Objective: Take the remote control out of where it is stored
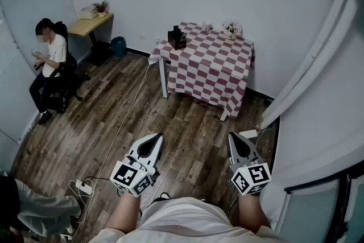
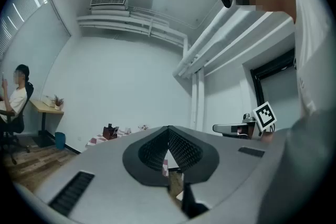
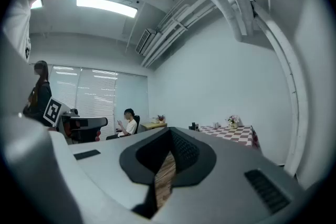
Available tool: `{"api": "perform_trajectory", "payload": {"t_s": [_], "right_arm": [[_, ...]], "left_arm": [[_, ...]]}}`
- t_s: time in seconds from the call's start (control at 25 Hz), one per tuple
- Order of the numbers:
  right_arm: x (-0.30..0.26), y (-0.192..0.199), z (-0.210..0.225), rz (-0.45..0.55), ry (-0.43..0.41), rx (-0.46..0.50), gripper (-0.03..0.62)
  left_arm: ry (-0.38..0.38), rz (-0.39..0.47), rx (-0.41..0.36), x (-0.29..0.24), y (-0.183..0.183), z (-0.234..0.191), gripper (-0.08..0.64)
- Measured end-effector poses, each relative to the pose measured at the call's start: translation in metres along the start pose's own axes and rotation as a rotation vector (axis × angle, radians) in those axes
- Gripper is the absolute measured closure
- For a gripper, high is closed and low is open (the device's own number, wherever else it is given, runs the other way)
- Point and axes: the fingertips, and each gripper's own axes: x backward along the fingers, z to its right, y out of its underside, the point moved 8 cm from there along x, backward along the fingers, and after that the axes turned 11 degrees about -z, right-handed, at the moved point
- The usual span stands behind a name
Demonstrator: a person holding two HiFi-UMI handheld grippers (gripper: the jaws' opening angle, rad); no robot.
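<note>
— Your left tongs [image 1: 154, 139] are pressed together, tips meeting, with nothing between them. You hold them level, out over the wood floor [image 1: 187, 122].

— Your right tongs [image 1: 235, 137] are pressed together too and carry nothing. They are level, beside the left pair and apart from it.

— I can't pick out the remote anywhere. Well ahead of both tongs stands a table [image 1: 216, 65] under a checked cloth. On the corner nearest your left tongs sits a dark box [image 1: 177, 38]. What it holds is too small to tell.

— Seen along your left tongs, the box lies left of the tips. Seen along your right tongs, the table lies right of the tips.

— A small pot of flowers [image 1: 231, 29] stands at the table's far edge, more in line with your right tongs.

— Far to the left of your left tongs a person [image 1: 50, 60] sits on a chair. A desk [image 1: 92, 24] stands at the wall beyond.

— A white cable [image 1: 122, 122] runs over the floor from beside the table to a power strip [image 1: 84, 186] near your left tongs, on their left.
</note>
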Motion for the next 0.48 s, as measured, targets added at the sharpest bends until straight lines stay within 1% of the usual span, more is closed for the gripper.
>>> {"api": "perform_trajectory", "payload": {"t_s": [0.16,0.36,0.48], "right_arm": [[-0.005,0.000,-0.004,-0.006,-0.009,0.007,0.580],[-0.010,0.001,-0.004,-0.018,-0.015,0.005,0.580],[-0.014,0.001,-0.007,-0.008,-0.017,0.012,0.580]], "left_arm": [[0.011,-0.002,-0.010,-0.001,0.002,-0.001,0.552],[0.007,-0.011,-0.009,-0.003,0.002,-0.004,0.552],[0.005,-0.009,-0.008,-0.002,0.003,-0.008,0.552]]}}
